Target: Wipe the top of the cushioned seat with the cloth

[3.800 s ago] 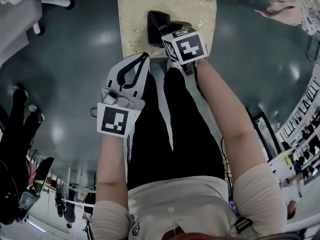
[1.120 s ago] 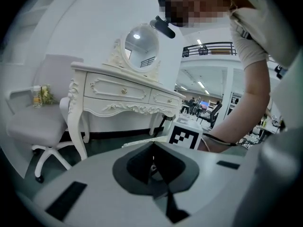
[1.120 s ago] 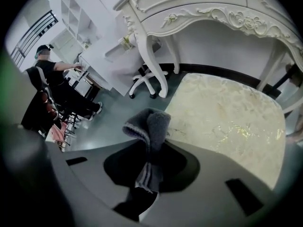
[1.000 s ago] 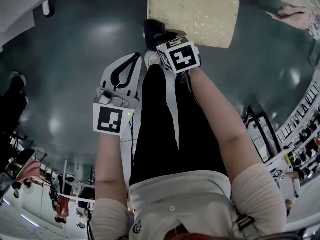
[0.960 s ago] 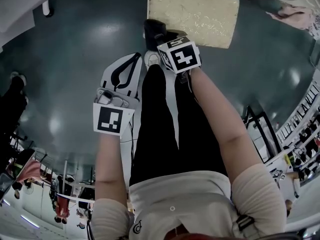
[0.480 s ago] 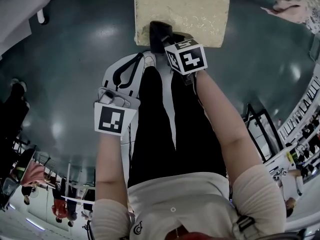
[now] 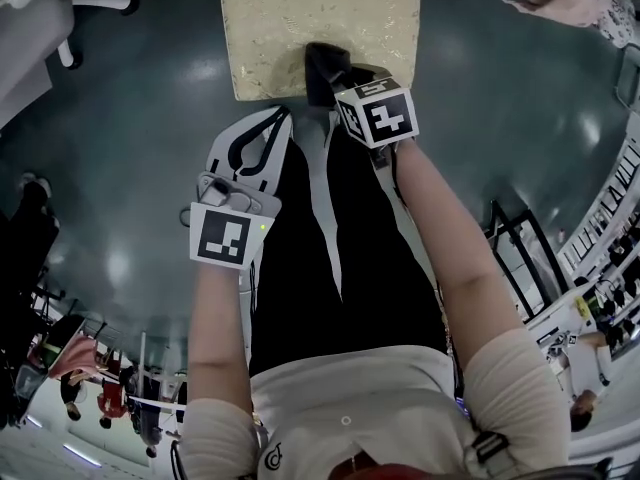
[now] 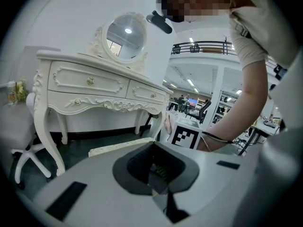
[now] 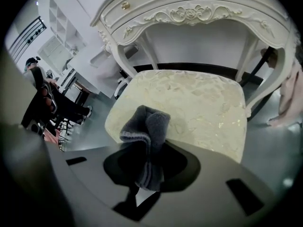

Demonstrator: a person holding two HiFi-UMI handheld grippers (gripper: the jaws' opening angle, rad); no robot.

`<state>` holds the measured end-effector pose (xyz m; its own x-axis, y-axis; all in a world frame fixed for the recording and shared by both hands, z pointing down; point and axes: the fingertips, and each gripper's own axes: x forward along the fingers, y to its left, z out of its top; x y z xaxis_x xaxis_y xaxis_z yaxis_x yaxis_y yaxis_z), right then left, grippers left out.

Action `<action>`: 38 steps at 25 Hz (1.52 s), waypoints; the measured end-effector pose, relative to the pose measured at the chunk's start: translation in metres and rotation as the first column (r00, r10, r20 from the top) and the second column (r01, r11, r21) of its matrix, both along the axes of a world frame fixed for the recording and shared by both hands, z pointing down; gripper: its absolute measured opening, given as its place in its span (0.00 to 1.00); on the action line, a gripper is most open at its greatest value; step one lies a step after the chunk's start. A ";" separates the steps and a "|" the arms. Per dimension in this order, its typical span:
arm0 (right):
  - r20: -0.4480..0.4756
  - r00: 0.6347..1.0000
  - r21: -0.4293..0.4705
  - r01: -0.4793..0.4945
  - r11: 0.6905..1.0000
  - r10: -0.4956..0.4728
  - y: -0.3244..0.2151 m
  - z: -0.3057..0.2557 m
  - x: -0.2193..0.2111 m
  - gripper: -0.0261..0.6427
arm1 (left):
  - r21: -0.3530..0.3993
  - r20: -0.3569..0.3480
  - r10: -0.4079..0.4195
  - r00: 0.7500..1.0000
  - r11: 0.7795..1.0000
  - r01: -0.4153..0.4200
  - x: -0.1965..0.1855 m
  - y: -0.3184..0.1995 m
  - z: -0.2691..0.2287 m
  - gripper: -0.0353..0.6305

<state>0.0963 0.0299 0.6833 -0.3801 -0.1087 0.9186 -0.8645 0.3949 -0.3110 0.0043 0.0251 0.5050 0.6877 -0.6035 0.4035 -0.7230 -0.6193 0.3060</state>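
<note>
— Was there any writing you could read?
— None. The left cube (image 7: 228, 236) on my left gripper (image 7: 276, 122) and the right cube (image 7: 378, 115) on my right gripper (image 7: 330, 73) bore only black-and-white square markers. My shirt's small emblem (image 7: 272, 457) was illegible.

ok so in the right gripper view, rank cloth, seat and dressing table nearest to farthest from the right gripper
1. cloth, clamped in the jaws.
2. seat, just ahead, below the cloth.
3. dressing table, behind the seat, at the top.
</note>
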 end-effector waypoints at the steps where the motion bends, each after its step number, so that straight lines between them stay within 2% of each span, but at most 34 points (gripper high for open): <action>1: -0.003 1.000 0.001 0.001 1.000 -0.001 0.000 0.000 0.007 0.16 | 0.000 0.001 0.006 1.000 1.000 -0.006 0.006 0.000 0.000 0.07; 21: -0.072 0.996 0.013 -0.056 0.998 0.056 -0.003 0.003 0.142 0.16 | 0.020 -0.032 0.077 0.997 0.997 -0.076 0.119 -0.018 -0.004 0.07; 27: -0.133 0.990 0.008 -0.052 0.999 0.052 -0.005 0.011 0.177 0.16 | -0.004 -0.037 0.079 0.996 0.997 -0.079 0.143 -0.017 -0.003 0.07; 30: -0.176 0.983 0.016 -0.042 0.999 0.045 -0.009 0.014 0.195 0.15 | 0.008 -0.036 0.100 0.994 0.995 -0.100 0.155 -0.018 -0.007 0.07; 34: -0.180 0.981 0.068 -0.064 0.996 0.076 -0.016 -0.004 0.206 0.15 | 0.034 -0.022 0.117 0.993 0.993 -0.116 0.160 -0.021 -0.013 0.07; 38: -0.155 0.984 0.110 -0.076 0.991 0.092 -0.017 -0.029 0.194 0.15 | 0.054 0.005 0.123 0.992 0.991 -0.123 0.152 -0.022 -0.022 0.07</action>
